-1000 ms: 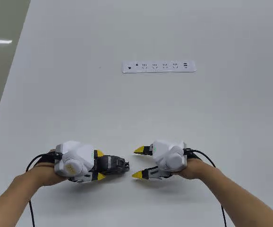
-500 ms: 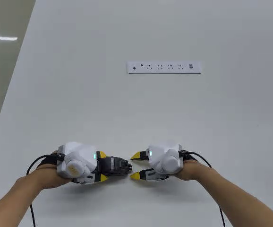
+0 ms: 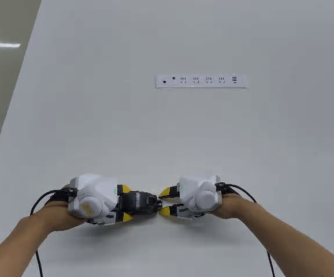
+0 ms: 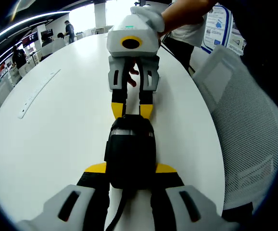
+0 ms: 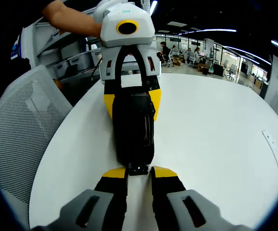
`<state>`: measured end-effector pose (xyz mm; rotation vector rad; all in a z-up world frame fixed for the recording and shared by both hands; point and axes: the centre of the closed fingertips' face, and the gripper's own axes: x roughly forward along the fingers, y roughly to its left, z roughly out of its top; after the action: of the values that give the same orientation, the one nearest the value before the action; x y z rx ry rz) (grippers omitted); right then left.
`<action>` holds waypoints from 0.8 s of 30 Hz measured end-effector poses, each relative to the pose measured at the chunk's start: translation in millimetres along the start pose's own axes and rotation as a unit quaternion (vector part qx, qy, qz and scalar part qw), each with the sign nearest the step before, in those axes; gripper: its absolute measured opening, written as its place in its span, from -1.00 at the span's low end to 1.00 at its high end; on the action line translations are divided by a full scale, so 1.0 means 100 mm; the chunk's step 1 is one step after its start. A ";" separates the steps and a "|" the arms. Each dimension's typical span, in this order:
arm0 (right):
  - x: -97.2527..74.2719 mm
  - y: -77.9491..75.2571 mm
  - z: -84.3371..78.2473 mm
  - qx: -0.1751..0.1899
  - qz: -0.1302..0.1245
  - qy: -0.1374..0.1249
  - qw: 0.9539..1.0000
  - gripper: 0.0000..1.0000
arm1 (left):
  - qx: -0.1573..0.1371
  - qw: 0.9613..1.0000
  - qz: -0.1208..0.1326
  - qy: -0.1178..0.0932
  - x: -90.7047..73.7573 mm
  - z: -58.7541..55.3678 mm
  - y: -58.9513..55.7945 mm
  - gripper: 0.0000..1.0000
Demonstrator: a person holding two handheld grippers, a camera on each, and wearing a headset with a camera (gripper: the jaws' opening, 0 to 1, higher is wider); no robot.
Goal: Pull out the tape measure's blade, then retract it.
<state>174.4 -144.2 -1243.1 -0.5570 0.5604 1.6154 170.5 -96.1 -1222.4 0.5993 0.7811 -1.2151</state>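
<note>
Head view: the left gripper (image 3: 122,203) and right gripper (image 3: 164,201) lie tip to tip at the lower centre of the frame on a white table (image 3: 97,115), each held in a hand. The black tape measure (image 3: 138,202) sits between the two grippers. A white power strip (image 3: 200,81) lies well apart from them, in the upper centre.

Left gripper view: the left gripper (image 4: 131,167) rises from the bottom edge, its yellow-tipped jaws closed on either side of the tape measure (image 4: 129,144), which fills the centre. The right gripper (image 4: 132,109) enters from the top, its tips meeting the far end of the case. The power strip (image 4: 35,94) lies at the left; a mesh chair (image 4: 245,125) stands at the right.

Right gripper view: the right gripper (image 5: 139,172) rises from the bottom, its jaws set narrow on either side of a small black tab (image 5: 138,169) at the near end of the tape measure (image 5: 134,127). Whether they pinch the tab cannot be told. The left gripper (image 5: 132,102) holds the case from the top of the frame. No blade is seen drawn out of the case.
</note>
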 end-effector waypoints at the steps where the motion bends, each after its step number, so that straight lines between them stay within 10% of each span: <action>1: 0.00 0.00 0.00 -0.002 0.001 0.000 1.000 -0.65 | 0.001 1.000 0.000 0.000 0.00 0.00 0.00 -0.43; 24: 0.01 0.02 0.00 -0.019 0.002 0.006 1.000 -0.76 | -0.009 1.000 0.006 -0.016 0.00 0.02 0.01 -0.43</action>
<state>172.7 -143.9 -1243.4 -0.5946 0.5410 1.6297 171.4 -97.3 -1221.7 0.5666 0.7604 -1.2033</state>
